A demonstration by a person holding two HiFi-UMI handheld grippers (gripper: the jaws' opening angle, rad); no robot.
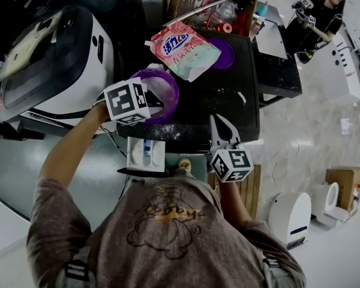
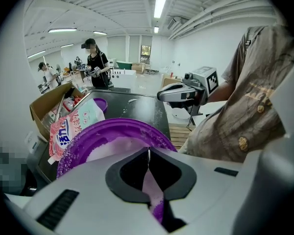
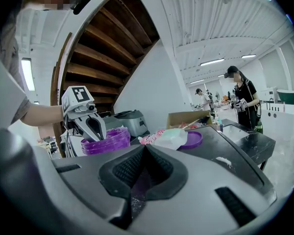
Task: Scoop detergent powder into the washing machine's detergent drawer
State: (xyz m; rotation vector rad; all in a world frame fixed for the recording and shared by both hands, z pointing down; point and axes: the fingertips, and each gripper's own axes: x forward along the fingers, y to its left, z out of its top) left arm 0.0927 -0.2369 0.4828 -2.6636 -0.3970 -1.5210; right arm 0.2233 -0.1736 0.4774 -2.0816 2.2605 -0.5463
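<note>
1. Head view: my left claw [image 1: 149, 105] is clamped on the rim of the purple tub [image 1: 168, 89]. The tub holds white detergent powder [image 1: 159, 81] and sits at the near edge of the black table [image 1: 222, 104]. My right claw [image 1: 215, 123] hovers at that same edge, right of the tub and apart from it. The detergent drawer [image 1: 145, 153] stands pulled out just below the table edge, between my arms. I see no powder in it, so I judge the delivery is not yet made. The detergent bag [image 1: 183, 50] lies behind the tub with a purple lid [image 1: 226, 53] beside it. A white appliance [image 1: 54, 65] stands to the left.

2. Left gripper view: my jaws are pressed together on the tub's rim, with powder heaped just beyond. A person [image 2: 95, 62] works at a far bench, well clear of me.

3. Right gripper view: my jaws are closed. Low between them shows a purple piece speckled with grains, probably the purple scoop [image 3: 137, 195], though too little shows to be sure. A spill of powder [image 3: 223, 160] lies on the tabletop to the right. The tub and my left claw stand ahead to the left. I judge only the table edge lies between this claw and the drawer.
</note>
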